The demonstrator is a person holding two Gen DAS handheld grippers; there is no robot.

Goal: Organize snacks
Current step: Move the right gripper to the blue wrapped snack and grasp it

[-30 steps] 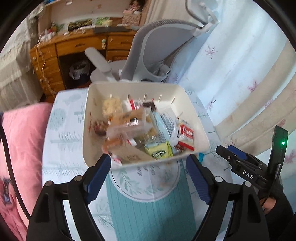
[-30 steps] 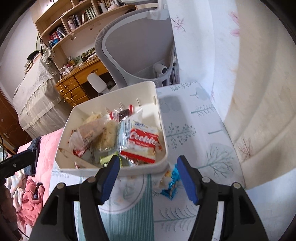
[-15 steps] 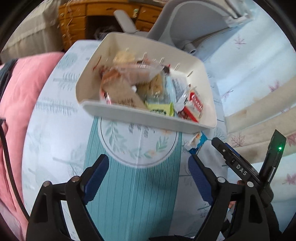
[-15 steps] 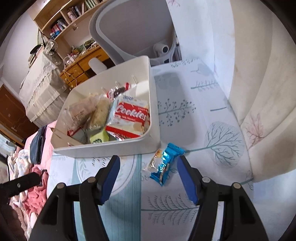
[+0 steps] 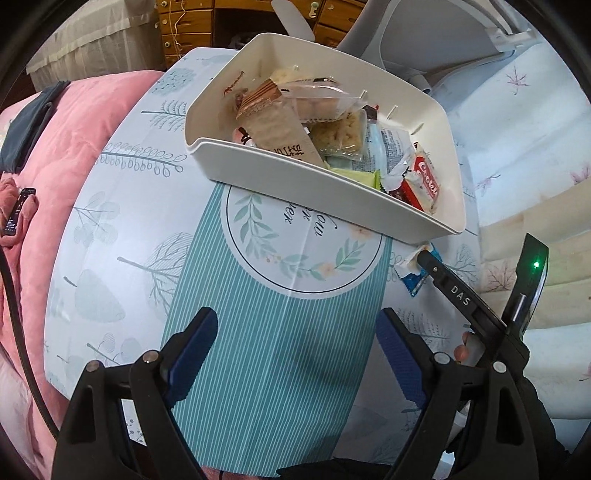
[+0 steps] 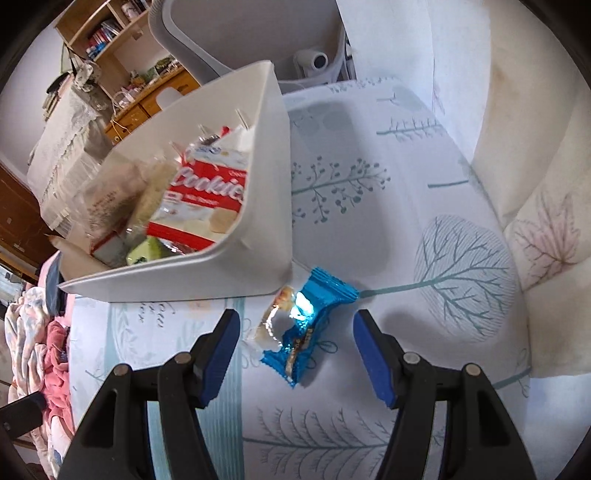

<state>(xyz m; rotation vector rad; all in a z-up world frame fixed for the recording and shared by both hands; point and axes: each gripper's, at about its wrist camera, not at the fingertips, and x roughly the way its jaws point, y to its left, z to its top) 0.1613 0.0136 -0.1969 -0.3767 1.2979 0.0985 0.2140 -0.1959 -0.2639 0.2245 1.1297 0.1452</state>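
Observation:
A white bin [image 5: 295,181] full of wrapped snacks stands on the patterned tablecloth; a red cookies pack [image 6: 207,192] lies against its near right wall. A blue snack packet [image 6: 306,325] with a torn clear end lies on the cloth just outside the bin's corner. My right gripper [image 6: 295,326] is open and points down over this packet, one finger on each side, neither touching it. My left gripper [image 5: 293,332] is open over the teal striped band of the cloth, short of the bin, with nothing between its fingers. In the left wrist view the blue packet [image 5: 413,275] is partly hidden behind the right gripper's body.
A grey office chair [image 6: 258,33] stands behind the table, with a wooden desk [image 5: 184,22] further back. A pink blanket [image 5: 55,155] with a phone [image 5: 16,212] on it lies to the left. Pale leaf-print fabric [image 6: 546,240] rises along the right.
Both grippers have sunk toward the table. The right one came down over the blue packet, which now lies between its fingers. The left one tipped downward and rolled; the bin now sits farther off.

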